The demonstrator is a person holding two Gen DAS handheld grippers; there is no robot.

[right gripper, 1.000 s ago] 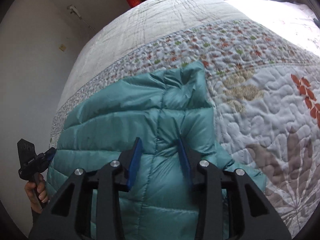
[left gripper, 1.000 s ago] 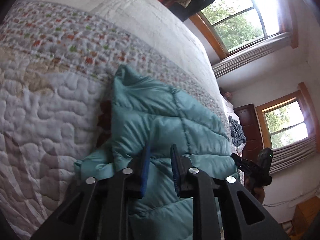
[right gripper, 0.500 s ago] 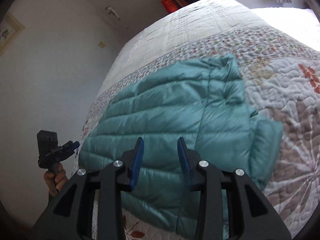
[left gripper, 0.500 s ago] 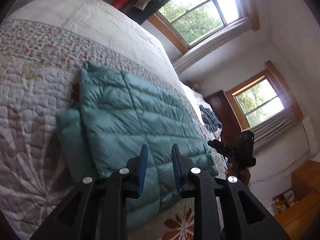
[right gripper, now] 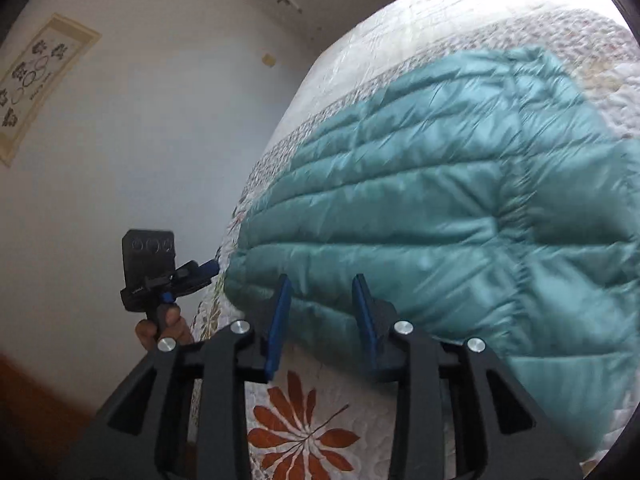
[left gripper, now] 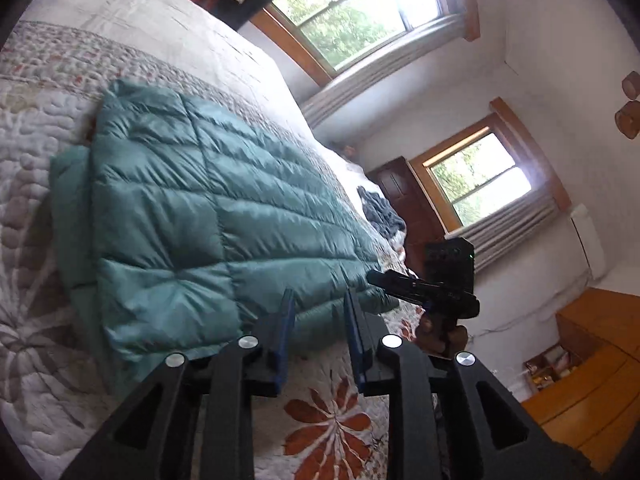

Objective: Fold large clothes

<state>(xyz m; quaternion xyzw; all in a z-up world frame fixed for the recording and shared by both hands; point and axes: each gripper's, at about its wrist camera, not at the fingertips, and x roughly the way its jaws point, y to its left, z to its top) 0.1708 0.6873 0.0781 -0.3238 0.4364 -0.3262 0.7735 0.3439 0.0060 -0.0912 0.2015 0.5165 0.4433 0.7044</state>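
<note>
1. Jacket [left gripper: 208,216], teal and quilted, lies folded flat on the bed [left gripper: 24,216], which is covered by a white quilt with rust-coloured flowers.
2. We see 2 wood-framed windows [left gripper: 360,20] with grey curtains, a dark wooden door [left gripper: 408,200] and a pale wooden dresser [left gripper: 592,368] past the bed; the right wrist view shows a white wall with a framed picture [right gripper: 36,84].
3. Our left claw [left gripper: 318,312] is released, its blue-padded jaws apart and holding nothing, hovering just off the jacket's near edge.
4. Our right claw [right gripper: 322,300] is likewise released and empty, above the jacket's hem [right gripper: 256,280], not touching it.
5. Each view shows the other claw held in a hand [right gripper: 160,328] beside the bed, near the jacket's far corner.
</note>
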